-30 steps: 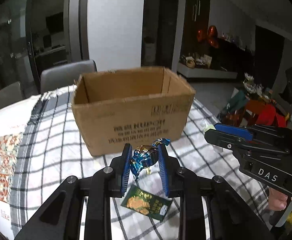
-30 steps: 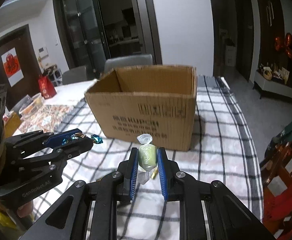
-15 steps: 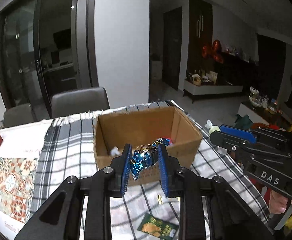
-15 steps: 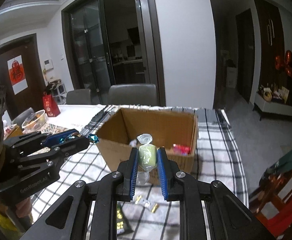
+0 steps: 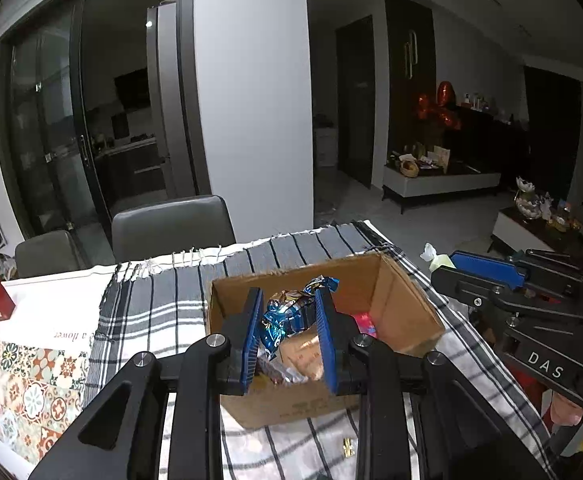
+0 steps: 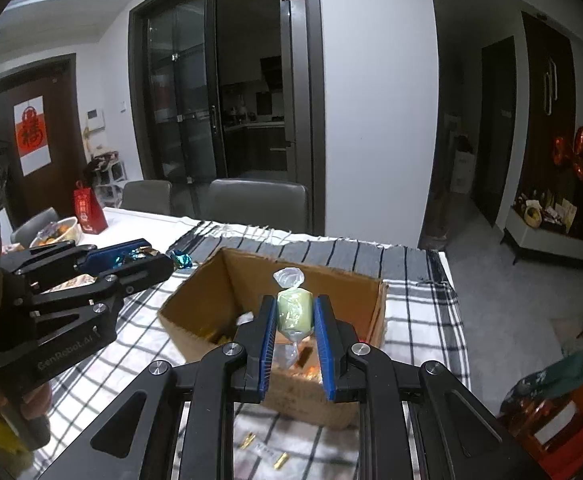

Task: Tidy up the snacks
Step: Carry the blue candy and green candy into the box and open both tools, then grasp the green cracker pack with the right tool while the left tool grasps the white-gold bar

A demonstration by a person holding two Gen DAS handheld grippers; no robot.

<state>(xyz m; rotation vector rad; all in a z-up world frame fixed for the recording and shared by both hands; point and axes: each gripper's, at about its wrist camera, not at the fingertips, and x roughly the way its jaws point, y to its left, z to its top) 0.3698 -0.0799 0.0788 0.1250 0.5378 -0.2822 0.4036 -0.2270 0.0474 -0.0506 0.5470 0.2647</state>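
An open cardboard box (image 5: 407, 308) stands on the checked tablecloth, with several snacks inside; it also shows in the right wrist view (image 6: 211, 280). My left gripper (image 5: 287, 320) is shut on a blue foil candy (image 5: 287, 316) and holds it above the box's near edge. My right gripper (image 6: 293, 316) is shut on a pale green wrapped candy (image 6: 293, 312), also held above the box. The right gripper appears at the right of the left wrist view (image 5: 491, 272); the left gripper appears at the left of the right wrist view (image 6: 131, 258).
Small gold candies (image 6: 279, 460) lie on the checked cloth (image 5: 151, 308) in front of the box. Grey chairs (image 5: 171, 224) stand behind the table. A red gift bag (image 6: 89, 210) and a bowl (image 6: 55, 232) sit at the far left.
Both grippers have risen and moved forward with their candies, from low in front of the box to above its opening. The box interior is now in view.
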